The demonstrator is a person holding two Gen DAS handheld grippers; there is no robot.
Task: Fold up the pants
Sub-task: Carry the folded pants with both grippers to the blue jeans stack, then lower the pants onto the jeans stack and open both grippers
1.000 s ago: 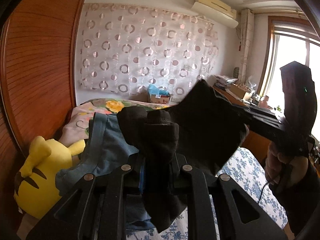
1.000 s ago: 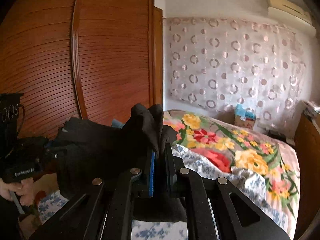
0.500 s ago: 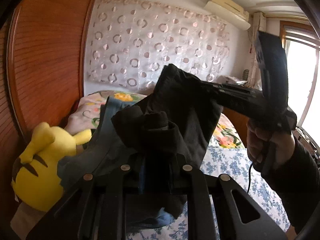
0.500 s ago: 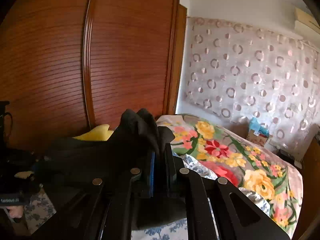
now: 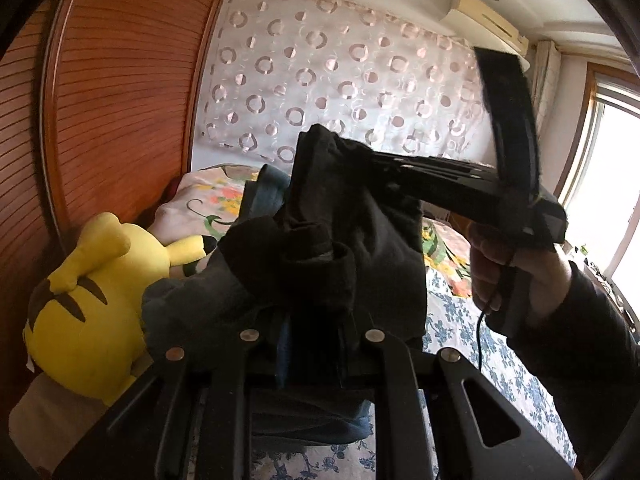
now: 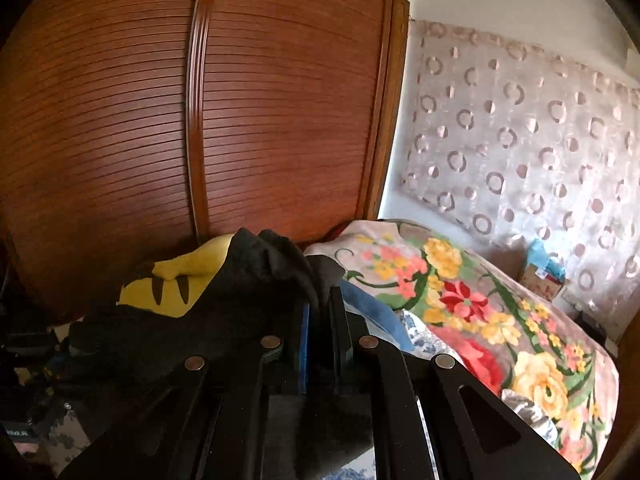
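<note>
Spanning between left gripper [image 5: 310, 344] and right gripper [image 6: 320, 336], black pants [image 5: 360, 240] held aloft

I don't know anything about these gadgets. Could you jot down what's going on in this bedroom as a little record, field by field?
garment: black pants, bunched and held up in the air
left gripper: shut on the pants
right gripper: shut on the pants
underneath: blue garment lying on the bed
beside: yellow plush toy against the wooden wardrobe
bedding: floral blanket
fold: not yet laid flat
</note>
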